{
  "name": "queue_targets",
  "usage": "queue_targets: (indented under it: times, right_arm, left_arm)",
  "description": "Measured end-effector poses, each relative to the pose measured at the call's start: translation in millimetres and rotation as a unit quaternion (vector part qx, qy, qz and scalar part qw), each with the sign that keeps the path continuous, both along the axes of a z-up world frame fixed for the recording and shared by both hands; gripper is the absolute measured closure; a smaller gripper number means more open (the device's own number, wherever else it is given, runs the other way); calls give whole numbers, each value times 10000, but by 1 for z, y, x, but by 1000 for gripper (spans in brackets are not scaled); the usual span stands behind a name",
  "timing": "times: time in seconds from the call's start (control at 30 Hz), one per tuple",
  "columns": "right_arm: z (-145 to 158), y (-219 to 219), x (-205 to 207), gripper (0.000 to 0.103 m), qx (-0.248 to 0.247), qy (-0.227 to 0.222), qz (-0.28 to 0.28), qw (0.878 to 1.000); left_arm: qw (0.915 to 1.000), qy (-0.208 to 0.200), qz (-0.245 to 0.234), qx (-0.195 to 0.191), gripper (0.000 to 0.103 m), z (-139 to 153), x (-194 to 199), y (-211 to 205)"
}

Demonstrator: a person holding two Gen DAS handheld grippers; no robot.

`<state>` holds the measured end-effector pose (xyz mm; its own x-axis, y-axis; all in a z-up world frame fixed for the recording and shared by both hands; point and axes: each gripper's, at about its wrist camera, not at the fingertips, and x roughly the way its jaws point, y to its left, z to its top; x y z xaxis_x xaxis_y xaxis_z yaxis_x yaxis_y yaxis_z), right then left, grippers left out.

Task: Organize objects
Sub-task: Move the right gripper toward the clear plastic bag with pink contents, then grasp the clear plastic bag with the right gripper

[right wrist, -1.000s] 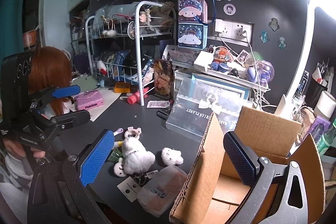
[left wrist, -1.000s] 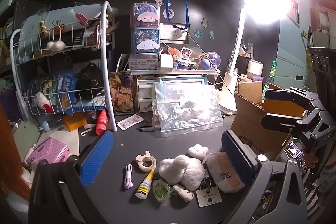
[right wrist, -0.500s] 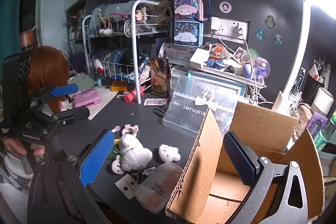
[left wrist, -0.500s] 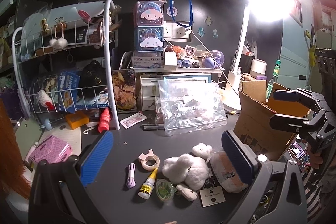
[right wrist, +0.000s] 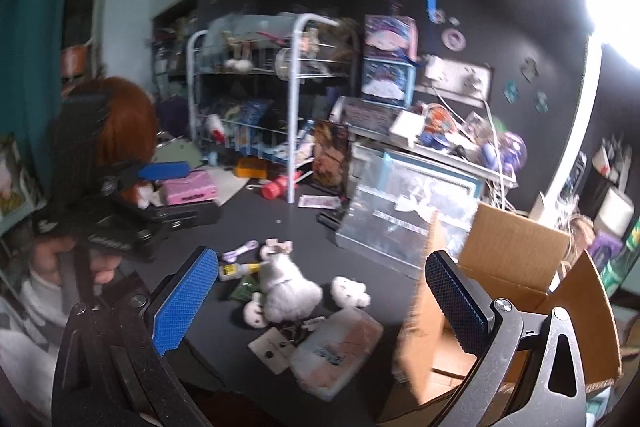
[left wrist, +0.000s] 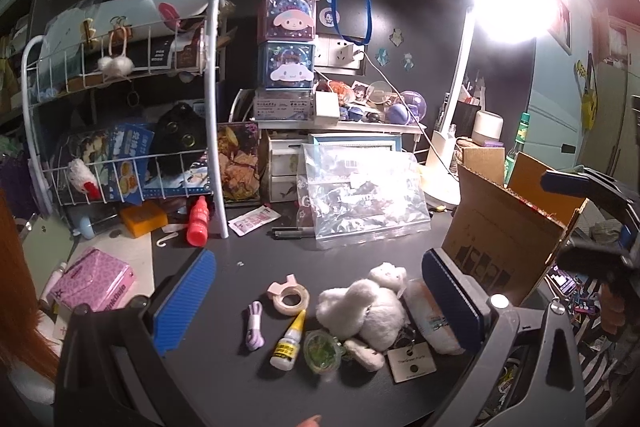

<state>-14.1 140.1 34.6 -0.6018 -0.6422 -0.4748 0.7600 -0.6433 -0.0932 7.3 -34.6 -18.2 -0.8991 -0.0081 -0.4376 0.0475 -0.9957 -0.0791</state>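
With both the left gripper (left wrist: 316, 301) and right gripper (right wrist: 320, 297) empty, fingers spread wide, the white plush toy (left wrist: 360, 309) lies on the tabletop at seven o'clock from the cardboard box (left wrist: 504, 239), likely light and squashy, best pinched across its body.

Left gripper (left wrist: 316, 297), right gripper (right wrist: 320, 299) — both agape, empty.

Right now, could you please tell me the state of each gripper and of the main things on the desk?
Left gripper: open, empty, above the desk.
Right gripper: open, empty.
Cardboard box: flaps up, open.
White plush toy: lying on the desk.
Tape roll: lying flat.
Glue bottle: on its side, capped.
Clear zip bag: propped upright.
Desk lamp: on.
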Motion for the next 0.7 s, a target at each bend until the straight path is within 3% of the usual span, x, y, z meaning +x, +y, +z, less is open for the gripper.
queue_targets:
  times: [0.1, 0.17, 0.23, 0.4, 0.57, 0.7]
  right_arm:
    - [-11, -9, 16, 3, -94, -53, 201, 9997]
    - [-26, -15, 18, 21, -183, -343, 281, 9989]
    - [-51, -20, 12, 31, -258, -770, 200, 9965]
    - [-112, -19, -8, 32, -44, -1286, -699, 9892]
    - [-138, -13, -25, 32, 203, -1306, -1561, 9789]
    - [-149, -12, -29, 32, 313, -1361, -1810, 9735]
  left_arm:
    - [10000, 8, 45, -26, 0, -6, 4, -9]
    - [10000, 40, -36, 61, 0, -12, 7, -17]
    - [9998, 5, -83, 177, 0, -21, 8, -25]
    - [9996, -93, -253, 25, 0, -38, 7, -32]
    - [9977, -180, -616, 239, 0, -49, 4, -32]
    - [9957, -265, -827, 313, 0, -54, -1, -27]
